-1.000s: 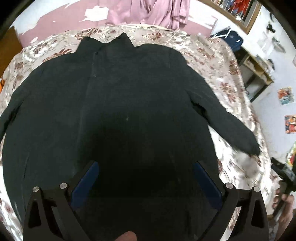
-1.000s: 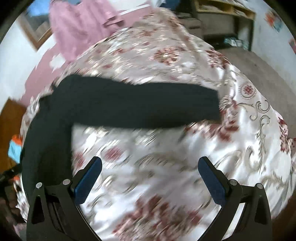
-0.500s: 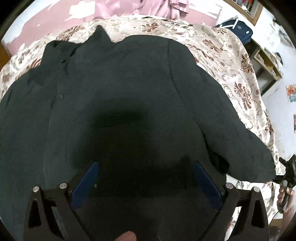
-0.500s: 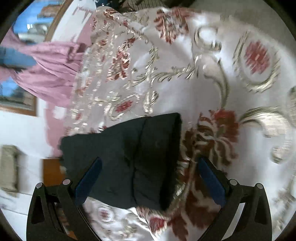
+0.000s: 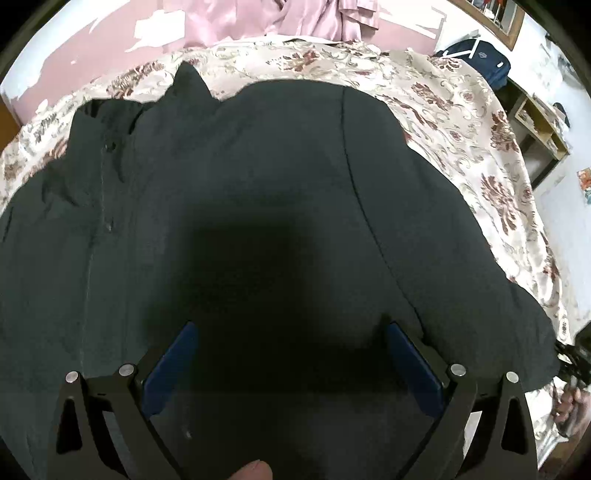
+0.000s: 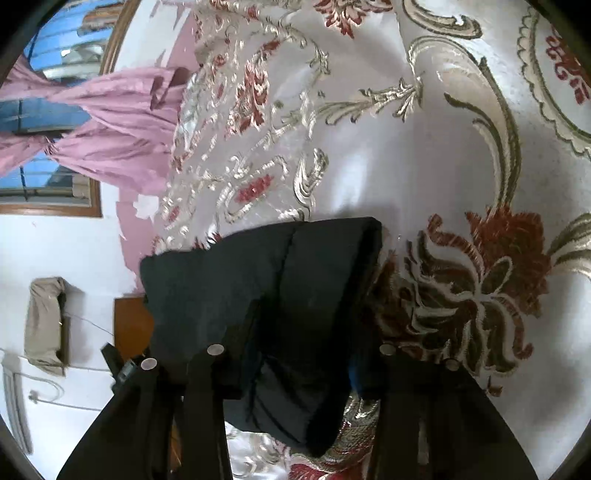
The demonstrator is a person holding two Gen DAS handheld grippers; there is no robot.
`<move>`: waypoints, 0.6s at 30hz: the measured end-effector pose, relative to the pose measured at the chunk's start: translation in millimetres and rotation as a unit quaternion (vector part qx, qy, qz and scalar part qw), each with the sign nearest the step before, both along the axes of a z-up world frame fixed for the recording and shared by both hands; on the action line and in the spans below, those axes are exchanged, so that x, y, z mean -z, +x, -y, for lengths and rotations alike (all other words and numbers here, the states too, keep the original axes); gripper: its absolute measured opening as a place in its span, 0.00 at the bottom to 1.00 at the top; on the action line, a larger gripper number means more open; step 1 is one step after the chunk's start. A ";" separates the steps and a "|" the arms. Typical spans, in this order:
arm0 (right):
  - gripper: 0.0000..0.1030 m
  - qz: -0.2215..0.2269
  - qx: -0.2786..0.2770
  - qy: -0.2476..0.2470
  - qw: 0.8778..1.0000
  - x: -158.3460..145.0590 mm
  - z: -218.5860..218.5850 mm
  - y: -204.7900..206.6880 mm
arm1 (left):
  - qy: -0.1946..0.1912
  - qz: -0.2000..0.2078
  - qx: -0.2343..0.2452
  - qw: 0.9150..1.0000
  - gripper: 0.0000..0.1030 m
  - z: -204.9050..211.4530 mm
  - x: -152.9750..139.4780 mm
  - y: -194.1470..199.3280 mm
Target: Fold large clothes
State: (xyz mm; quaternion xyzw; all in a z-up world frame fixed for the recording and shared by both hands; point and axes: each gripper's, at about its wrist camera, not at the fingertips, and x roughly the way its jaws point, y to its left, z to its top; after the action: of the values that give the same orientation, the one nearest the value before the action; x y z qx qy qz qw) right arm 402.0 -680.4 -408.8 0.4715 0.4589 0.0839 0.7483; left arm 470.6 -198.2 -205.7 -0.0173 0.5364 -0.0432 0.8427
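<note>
A large black jacket [image 5: 240, 192] lies spread flat on the floral bedspread [image 5: 461, 122], collar toward the far side. My left gripper [image 5: 291, 332] is open and empty, hovering low over the jacket's body. The jacket's right sleeve [image 5: 480, 288] runs out to the lower right. In the right wrist view my right gripper [image 6: 299, 354] is shut on the sleeve's cuff end [image 6: 280, 280], which bunches between the fingers just above the bedspread [image 6: 424, 166].
Pink curtains [image 5: 295, 18] hang behind the bed, also in the right wrist view [image 6: 110, 122]. A wooden shelf unit [image 5: 535, 122] and a dark bag [image 5: 476, 55] stand at the right. A window [image 6: 44, 110] is at the left.
My right gripper moved in on the sleeve end and closed on the cuff. My left gripper dropped lower and forward over the jacket, staying open.
</note>
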 end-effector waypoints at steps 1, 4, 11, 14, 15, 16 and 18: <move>0.29 0.006 -0.007 -0.010 1.000 -6.1 -2.8 0.0 | 0.004 0.002 -0.005 1.000 1.00 0.2 -0.5 6.3; 0.13 0.051 -0.003 -0.017 0.999 -34.9 2.7 -9.2 | 0.013 0.004 -0.018 1.000 1.00 -0.5 -1.9 25.8; 0.08 0.122 0.019 -0.020 0.992 -101.6 20.6 -32.3 | 0.058 -0.027 -0.027 0.998 1.00 16.8 21.3 62.6; 0.07 0.145 0.016 -0.020 0.989 -126.2 22.0 -37.2 | 0.091 -0.028 -0.024 0.995 1.00 28.8 34.1 68.0; 0.07 0.156 0.014 -0.035 0.987 -157.5 22.0 -40.1 | 0.098 -0.023 -0.024 0.995 1.00 30.7 36.0 67.7; 0.07 0.156 0.009 -0.041 0.987 -165.7 25.9 -44.0 | 0.102 -0.020 -0.024 0.994 1.00 31.6 36.9 67.3; 0.07 0.161 0.002 -0.051 0.986 -190.7 21.6 -42.8 | 0.104 -0.015 -0.023 0.994 1.00 32.1 36.2 66.0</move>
State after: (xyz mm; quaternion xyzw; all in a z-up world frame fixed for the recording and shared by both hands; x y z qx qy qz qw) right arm 359.3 -702.0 -218.1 0.4143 0.3350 0.1337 0.8356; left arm 536.7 -230.3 -241.9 0.0570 0.5499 0.0325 0.8326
